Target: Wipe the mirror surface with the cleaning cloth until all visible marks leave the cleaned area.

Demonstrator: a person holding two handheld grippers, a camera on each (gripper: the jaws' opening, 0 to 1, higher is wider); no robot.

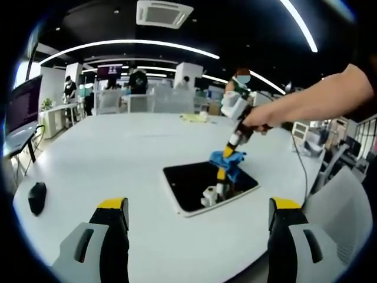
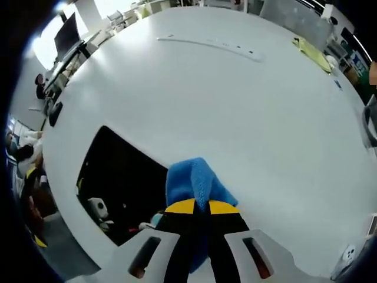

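Bare table [image 1: 135, 147] surrounds the mirror [image 1: 194, 183]; a mouse [image 1: 36, 196] lies well apart.

Bright ceiling strip lights [image 1: 129, 43], white table [image 1: 129, 147] glare, fisheye-bent edges, soft focus

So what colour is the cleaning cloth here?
Blue. The cleaning cloth shows best in the right gripper view, clamped in the right hand-held gripper over the mirror.

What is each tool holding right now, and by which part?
The right tool is shut on the blue cleaning cloth, pinching a bunched fold near one end, over the mirror. The left tool is open, holding nothing.
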